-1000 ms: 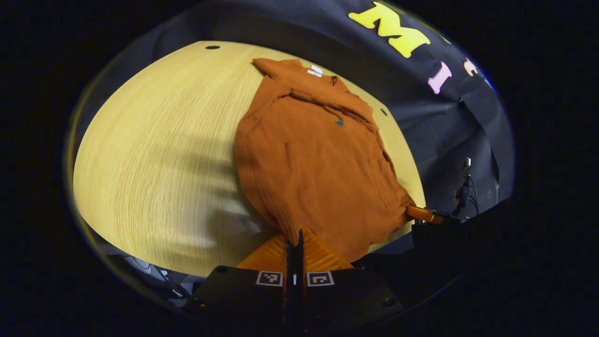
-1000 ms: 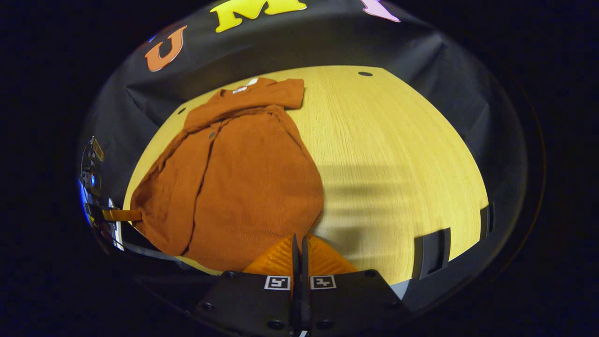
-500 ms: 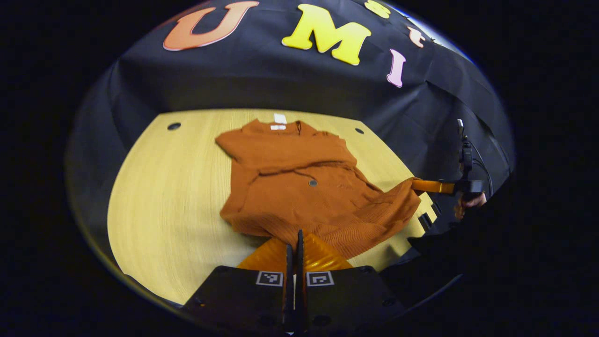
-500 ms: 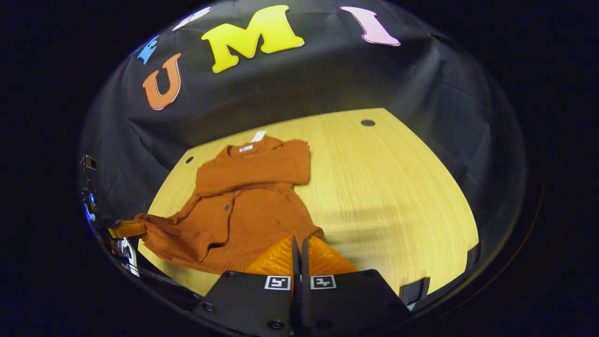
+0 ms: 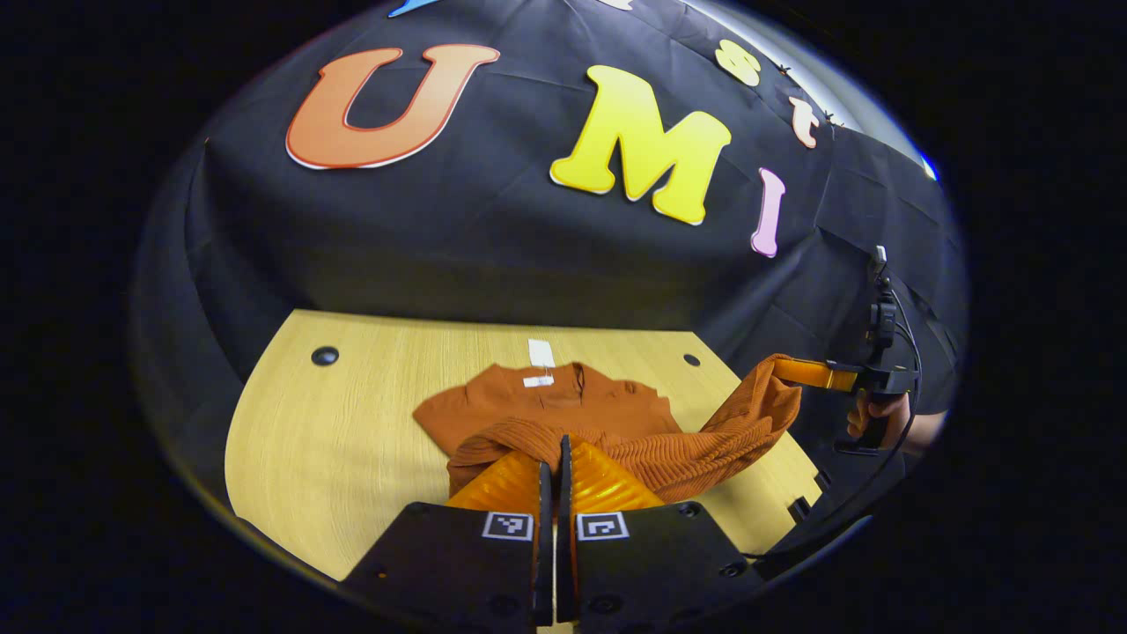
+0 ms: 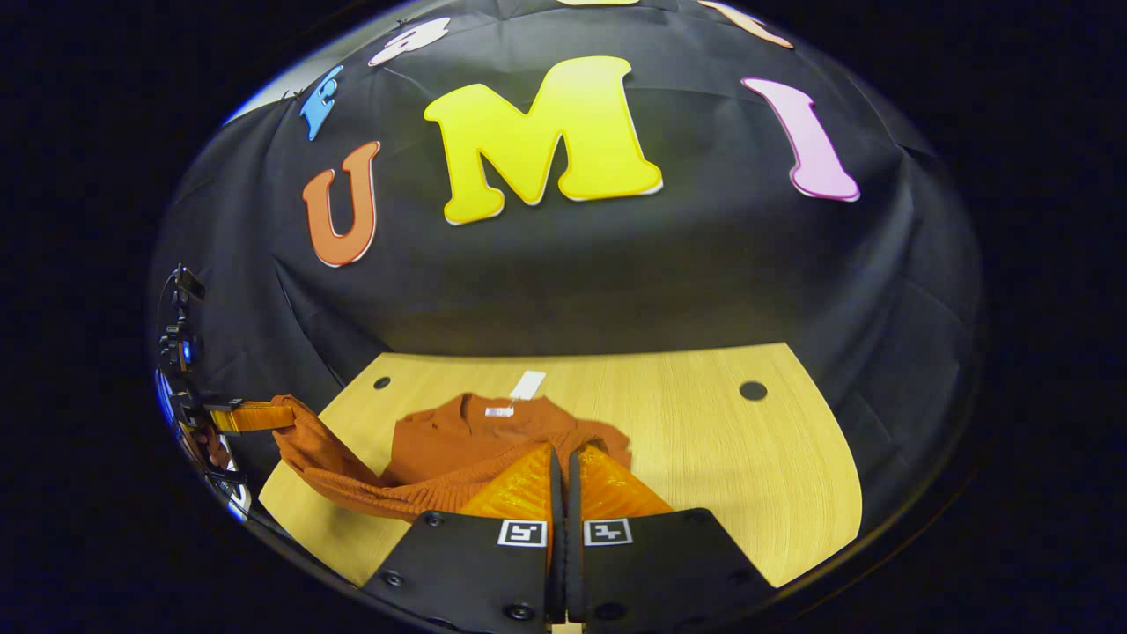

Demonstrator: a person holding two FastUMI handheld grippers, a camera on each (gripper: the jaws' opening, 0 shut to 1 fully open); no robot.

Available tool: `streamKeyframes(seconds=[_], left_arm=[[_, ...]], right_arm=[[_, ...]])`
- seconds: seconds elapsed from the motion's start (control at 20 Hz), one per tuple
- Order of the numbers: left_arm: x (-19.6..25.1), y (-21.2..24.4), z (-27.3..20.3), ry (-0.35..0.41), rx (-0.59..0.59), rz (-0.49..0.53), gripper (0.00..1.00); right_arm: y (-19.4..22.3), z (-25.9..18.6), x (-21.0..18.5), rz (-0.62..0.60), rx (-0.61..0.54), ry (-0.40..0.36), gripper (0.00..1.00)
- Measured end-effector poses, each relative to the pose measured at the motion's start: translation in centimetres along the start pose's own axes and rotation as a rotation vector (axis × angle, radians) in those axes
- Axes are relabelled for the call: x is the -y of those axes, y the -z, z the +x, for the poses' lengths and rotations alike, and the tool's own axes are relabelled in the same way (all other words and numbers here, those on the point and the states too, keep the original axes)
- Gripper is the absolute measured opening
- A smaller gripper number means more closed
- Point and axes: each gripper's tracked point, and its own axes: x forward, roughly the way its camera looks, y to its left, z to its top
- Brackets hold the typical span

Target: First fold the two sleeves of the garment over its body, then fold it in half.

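Note:
A rust-orange knit sweater [image 5: 546, 409] lies on the wooden table [image 5: 335, 431], collar and white label at the far side. Its hem is lifted off the table and hangs between the two grippers. In the left gripper view my left gripper [image 5: 553, 447] is shut on one hem corner, and farther right the right gripper [image 5: 797, 370], held by a hand [image 5: 872, 418], grips the other corner. In the right gripper view my right gripper [image 6: 561, 460] is shut on the hem above the sweater [image 6: 458, 440], and the left gripper [image 6: 264, 416] holds the raised corner at the left.
The table [image 6: 731, 458] has small dark round holes near its far corners [image 5: 324, 356] [image 6: 753, 390]. The booth's black cloth wall rises right behind the table's far edge. Bare wood lies to either side of the sweater.
Both grippers have risen and moved toward the collar, carrying the hem up off the table. The sweater's lower half, flat one second ago, now arches over its upper half.

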Motion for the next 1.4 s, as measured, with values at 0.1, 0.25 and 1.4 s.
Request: streamKeyframes(seconds=[0.1, 0.25, 1.4], left_arm=[[-2.1, -2.0, 3.6, -0.027, 0.009, -0.011, 0.04], [-4.9, -3.0, 9.0, -0.041, -0.031, -0.108, 0.04], [-15.0, -2.0, 21.4, -0.289, -0.039, -0.077, 0.81]], right_arm=[[-1.5, 4.1, 0.1, -0.025, -0.011, -0.013, 0.0], [-1.1, 10.9, 1.0, -0.065, -0.058, -0.015, 0.0], [3.2, 26.3, 8.5, -0.106, -0.034, 0.153, 0.75]])
